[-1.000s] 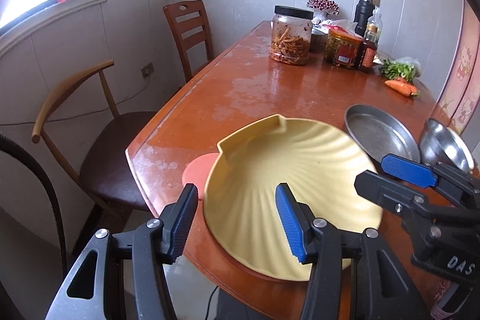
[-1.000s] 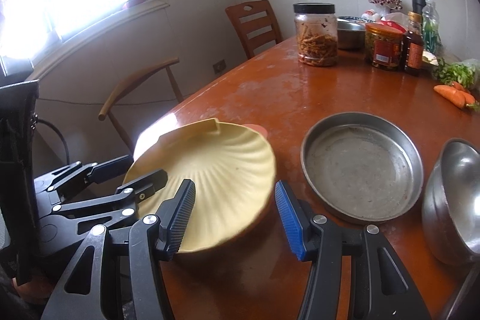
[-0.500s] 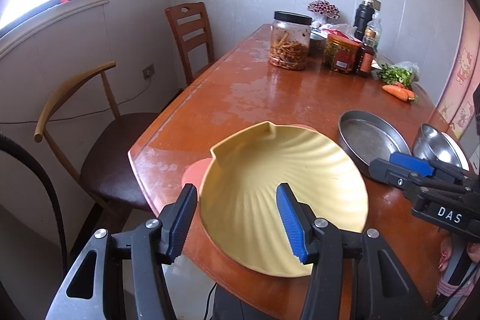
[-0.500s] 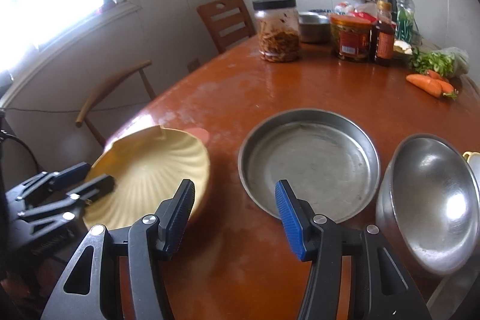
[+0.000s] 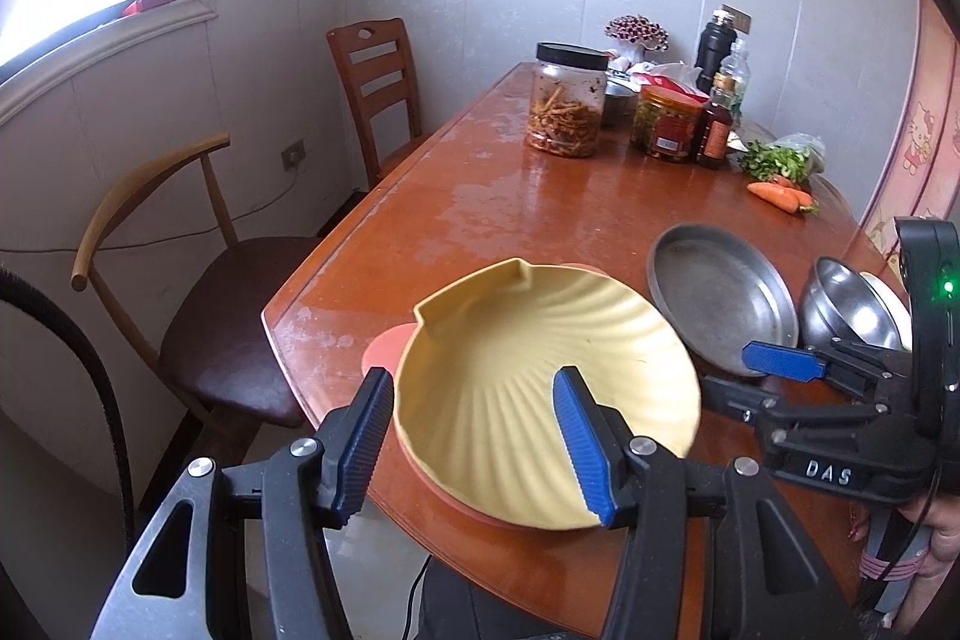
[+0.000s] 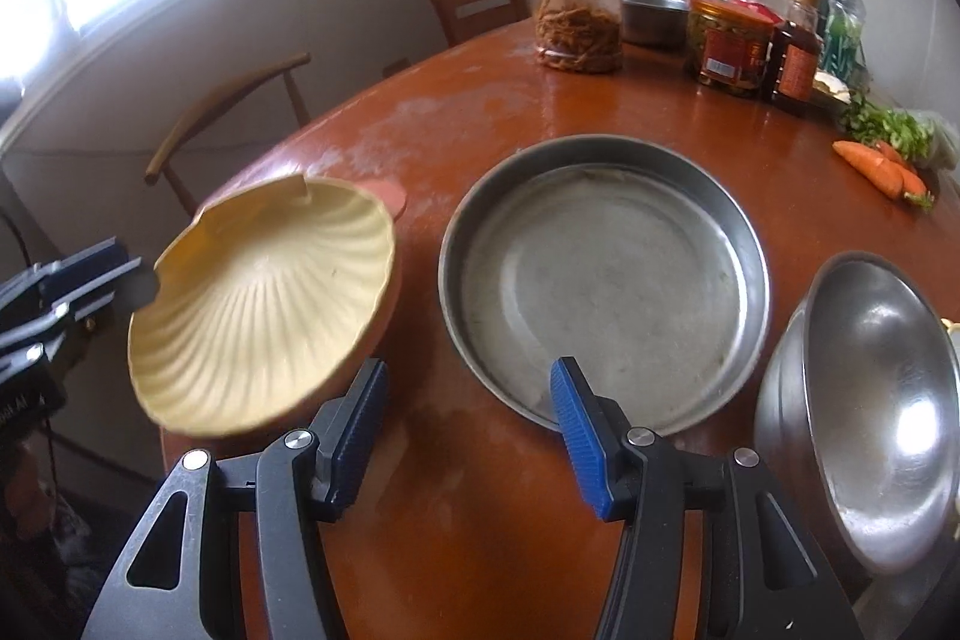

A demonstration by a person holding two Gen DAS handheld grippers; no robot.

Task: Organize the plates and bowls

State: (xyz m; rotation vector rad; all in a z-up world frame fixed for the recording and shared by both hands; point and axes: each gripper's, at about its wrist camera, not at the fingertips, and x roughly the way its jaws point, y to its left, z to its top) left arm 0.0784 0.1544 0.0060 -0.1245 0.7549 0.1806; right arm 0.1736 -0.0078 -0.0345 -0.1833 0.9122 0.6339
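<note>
A yellow shell-shaped plate (image 5: 540, 376) (image 6: 264, 304) rests on a pink plate (image 5: 384, 349) (image 6: 390, 196) at the table's near left corner. My left gripper (image 5: 471, 436) (image 6: 114, 274) hovers open just above and short of the plate's near rim, with nothing gripped. To the right lie a round metal pan (image 5: 720, 298) (image 6: 600, 280) and a tilted steel bowl (image 5: 852, 310) (image 6: 870, 400). My right gripper (image 6: 468, 436) (image 5: 756, 379) stands open over the table just before the pan's near rim, holding nothing.
The far end of the table (image 5: 540, 196) holds a black-lidded jar (image 5: 564, 100) (image 6: 576, 10), a red-labelled jar (image 6: 726, 40), bottles (image 5: 720, 118), greens and carrots (image 5: 780, 196) (image 6: 882, 166). Two chairs (image 5: 198, 316) (image 5: 372, 88) stand along the table's left side. The table edge runs close under the plates.
My left gripper has drawn back and up from the yellow plate, which now looks smaller. My right gripper has swung right, from over the yellow plate to the metal pan.
</note>
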